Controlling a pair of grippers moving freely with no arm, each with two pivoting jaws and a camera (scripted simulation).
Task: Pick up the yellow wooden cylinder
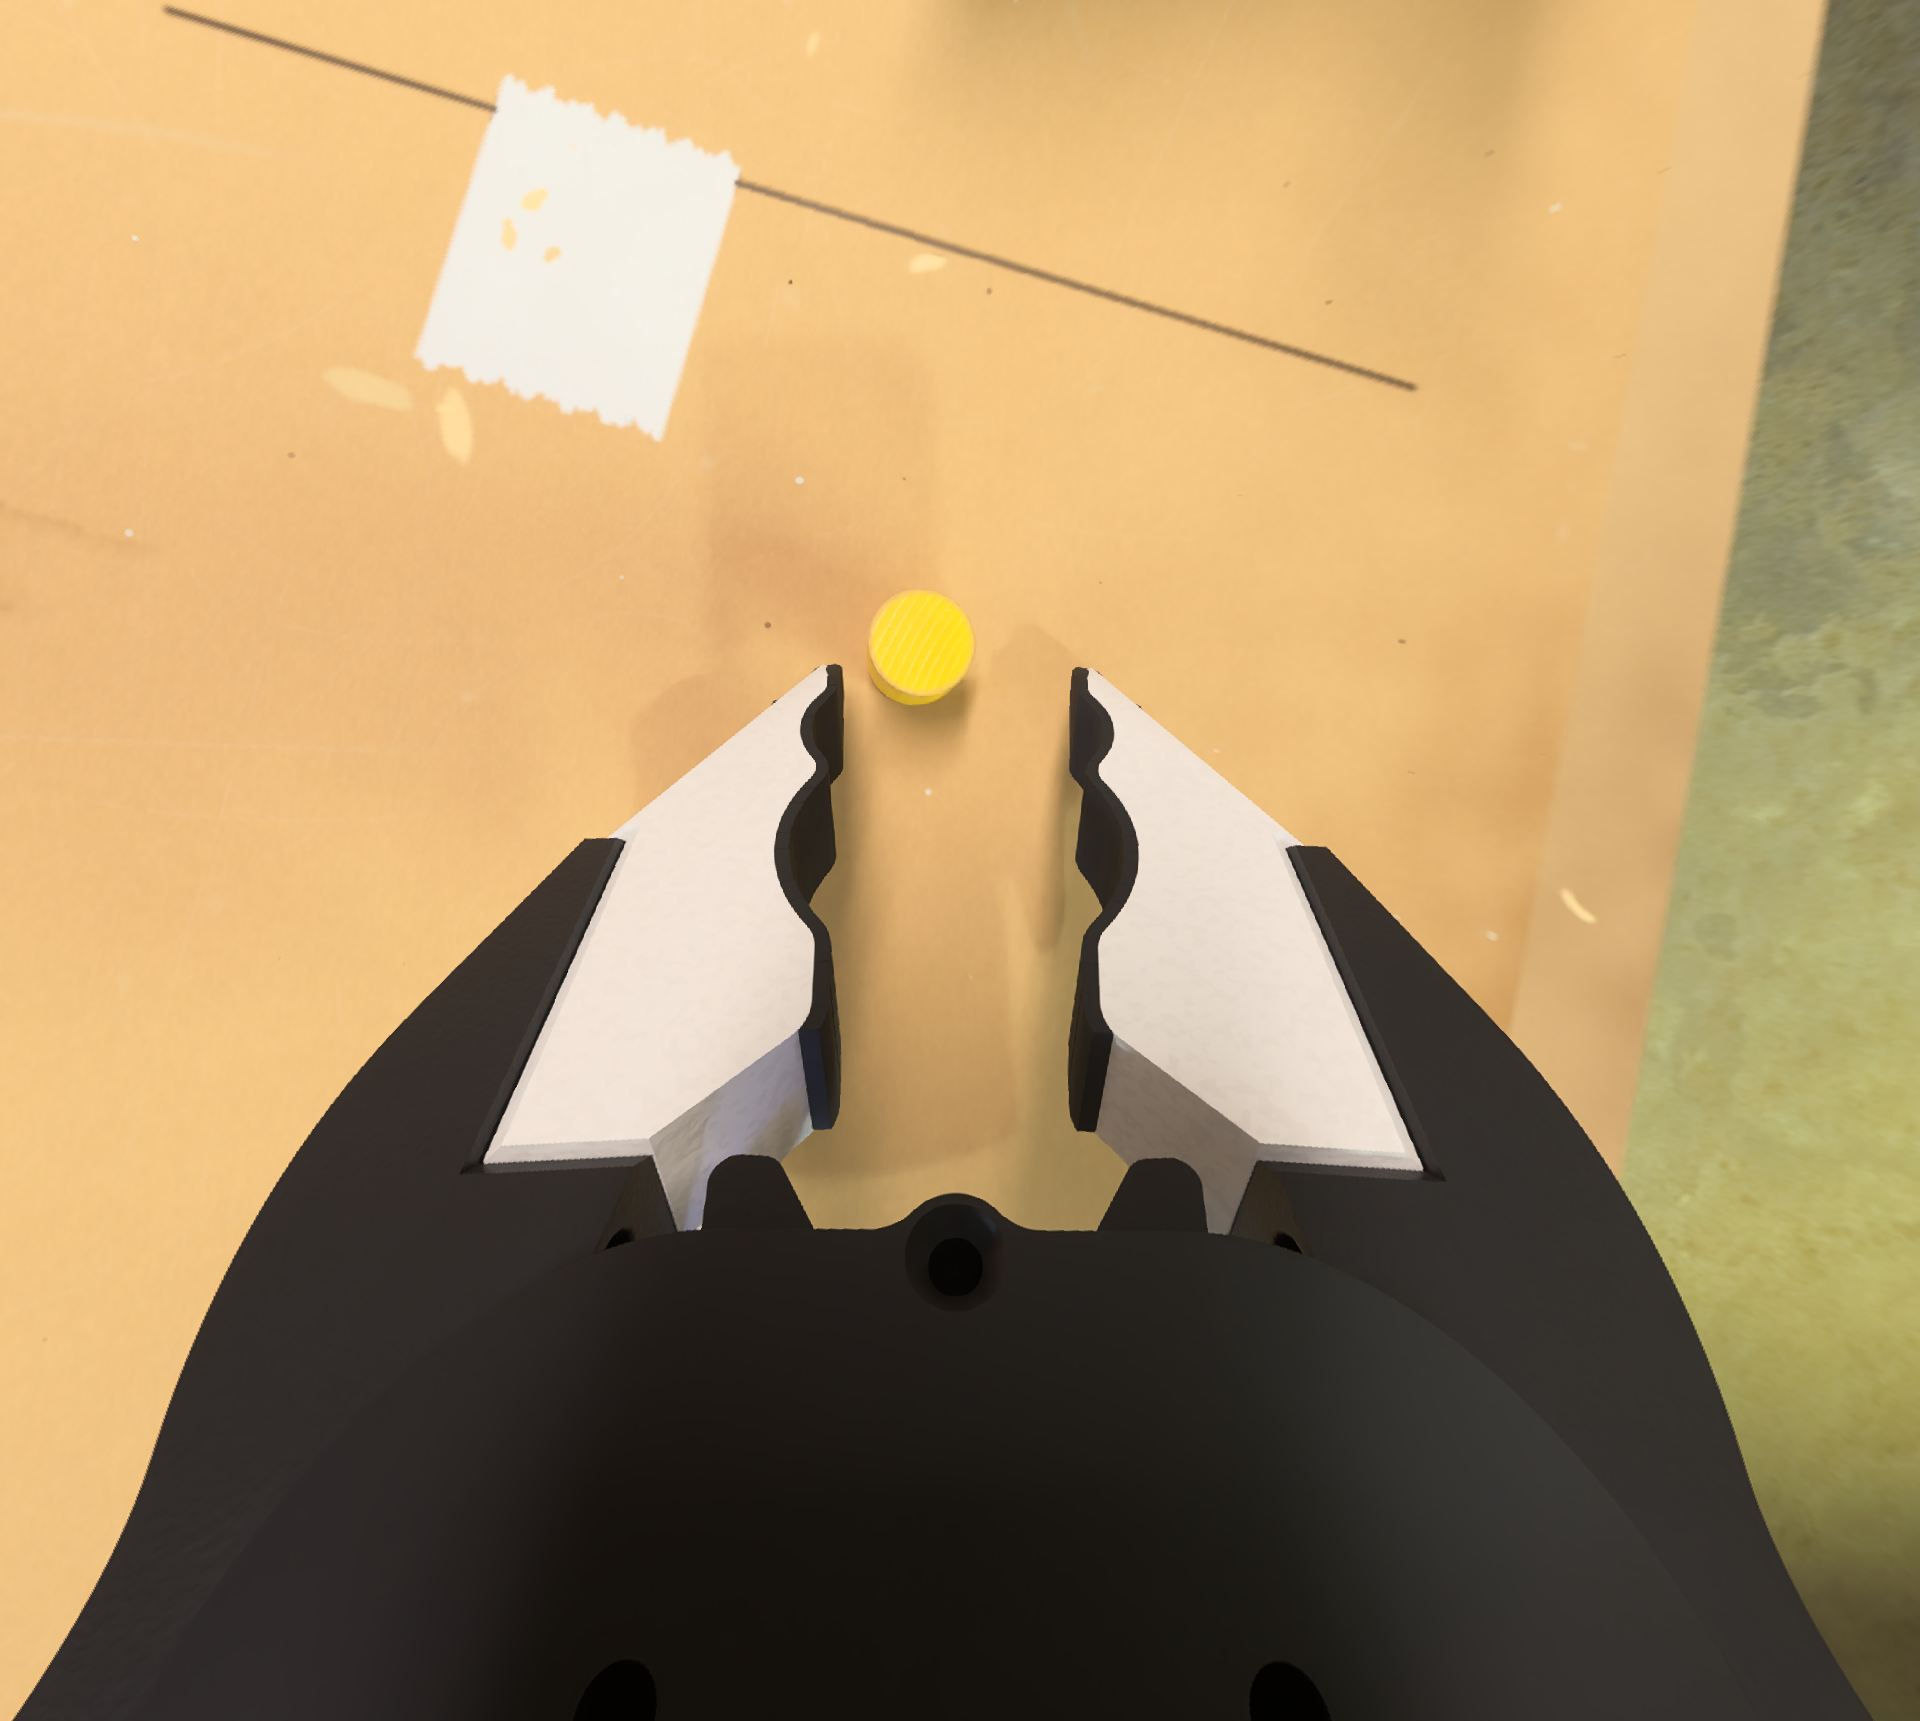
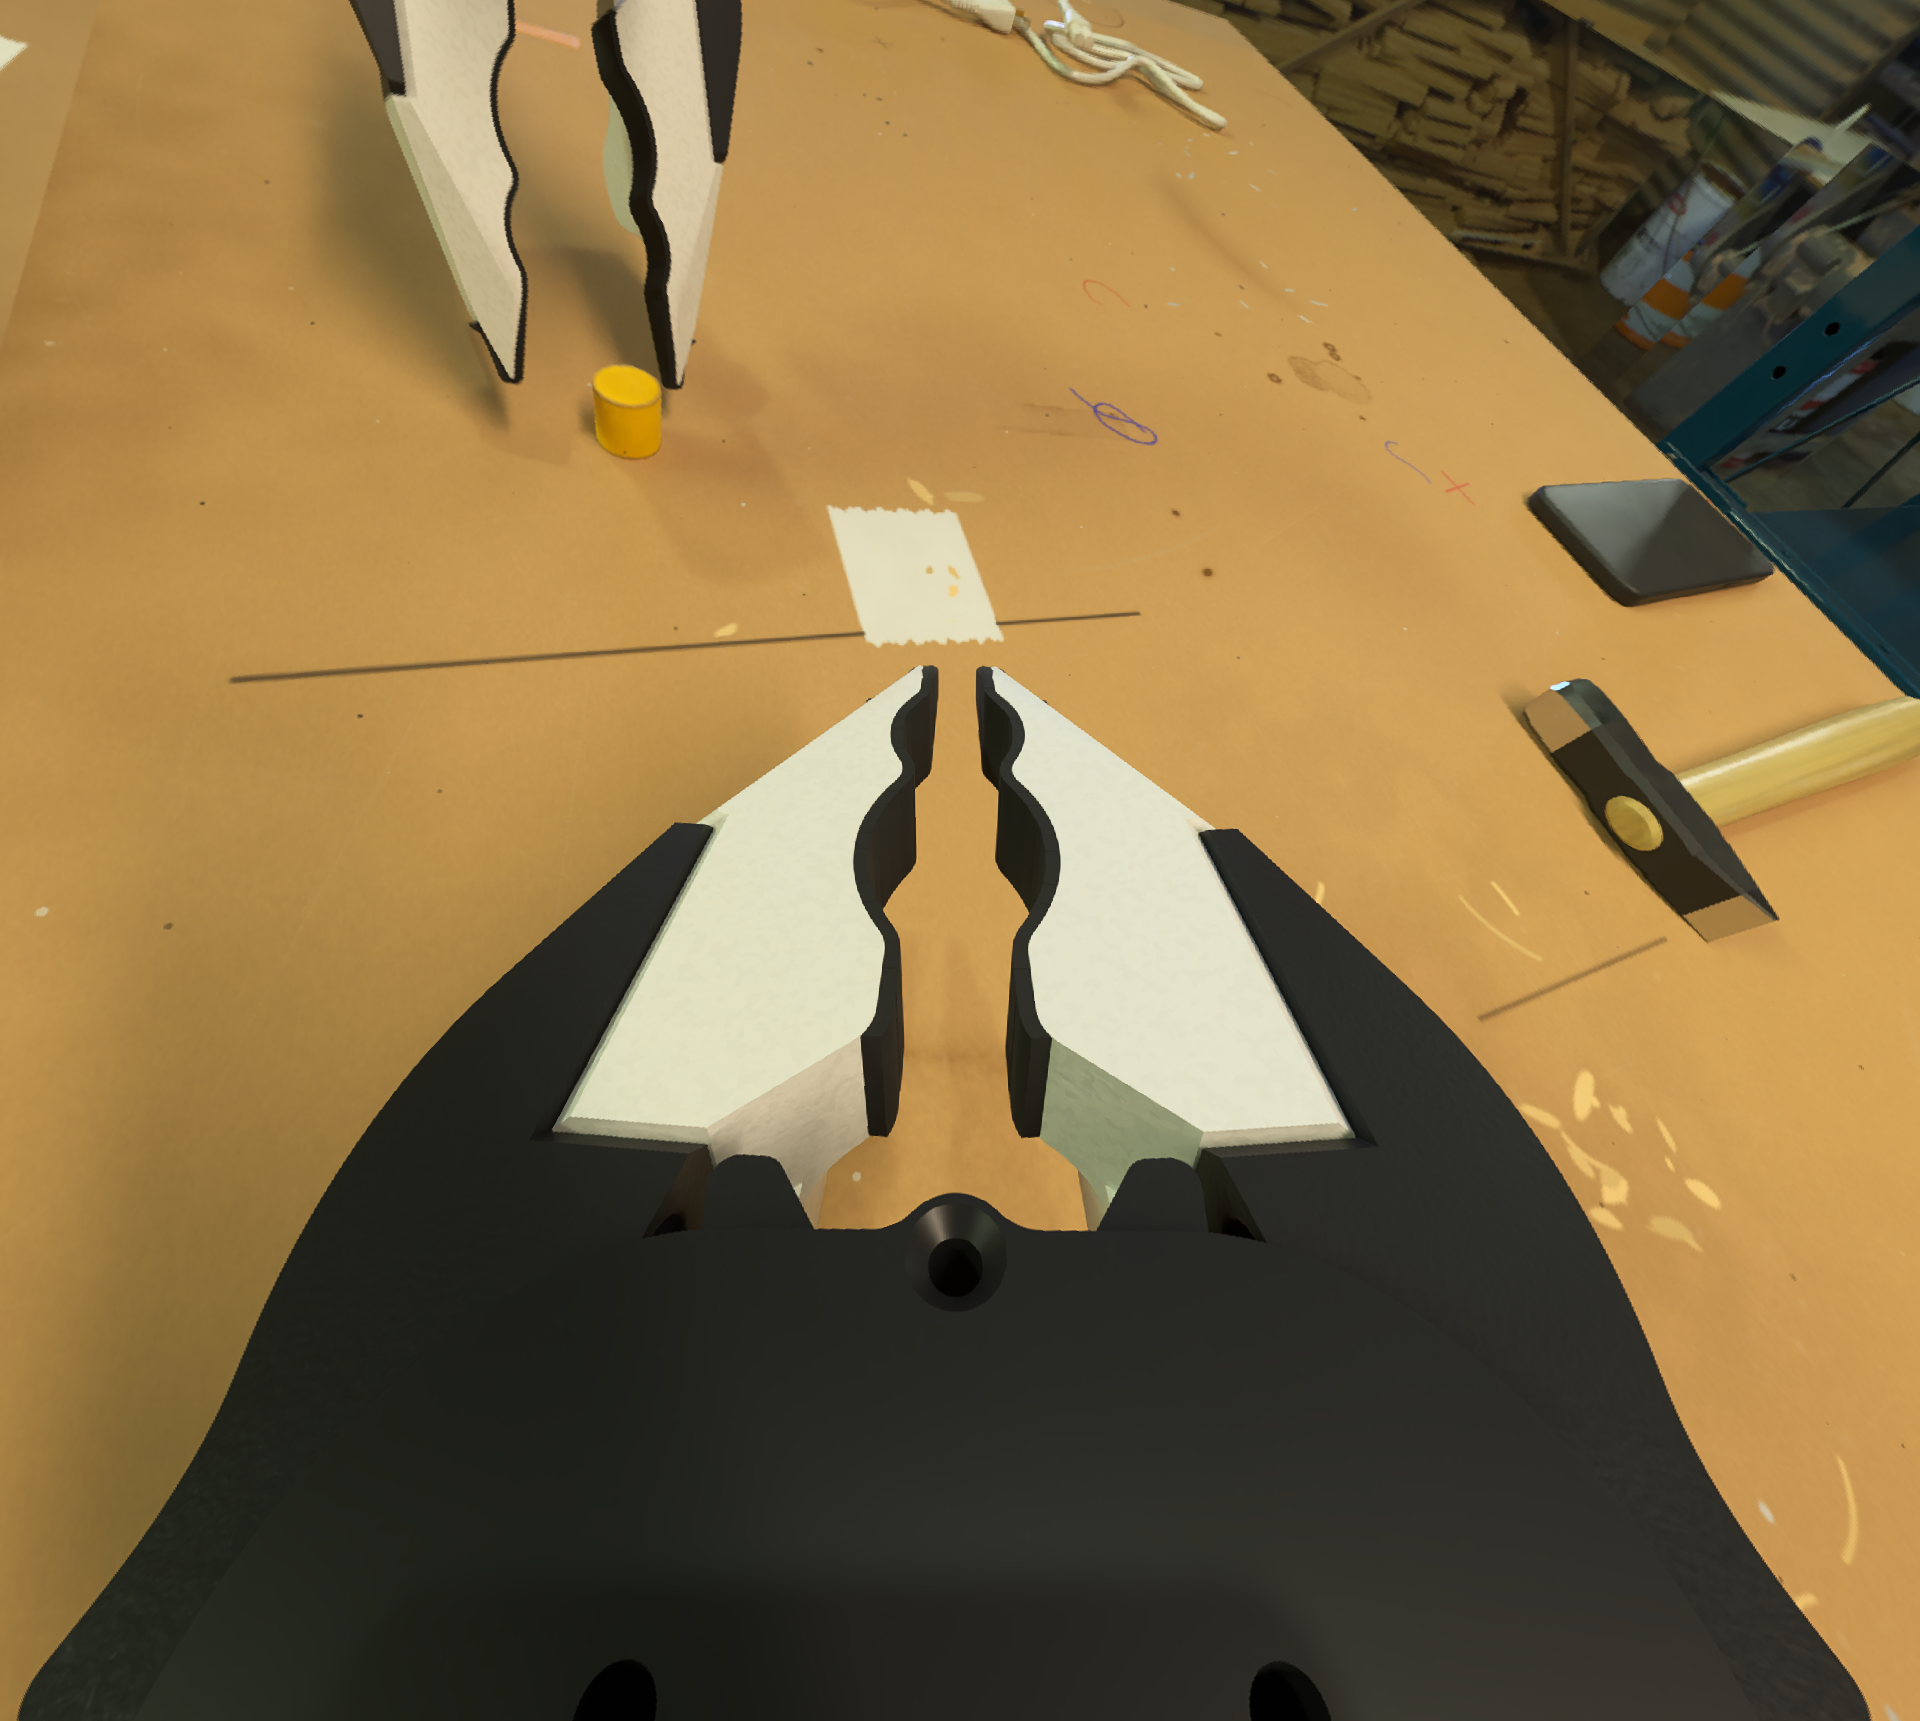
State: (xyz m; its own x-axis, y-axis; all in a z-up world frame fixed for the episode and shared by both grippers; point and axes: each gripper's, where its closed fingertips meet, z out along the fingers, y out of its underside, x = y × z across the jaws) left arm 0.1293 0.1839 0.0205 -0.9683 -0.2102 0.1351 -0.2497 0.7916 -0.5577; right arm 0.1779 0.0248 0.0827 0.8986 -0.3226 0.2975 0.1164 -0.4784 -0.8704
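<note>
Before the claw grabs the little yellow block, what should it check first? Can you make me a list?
1. Left gripper open wide enough for the short yellow wooden cylinder: ok, the gap looks wider than the cylinder.
2. Cylinder standing upright on the brown wooden table: ok.
3. Cylinder between the fingers: not ok, it sits just ahead of the tips and nearer one finger.
4. Fingertips low enough: cannot tell; they seem to hang about level with the cylinder's top.
5. Nothing crowding the cylinder: ok, the white tape patch lies apart.
6. Right gripper out of the way: ok, nearly closed, empty, far off.
</note>
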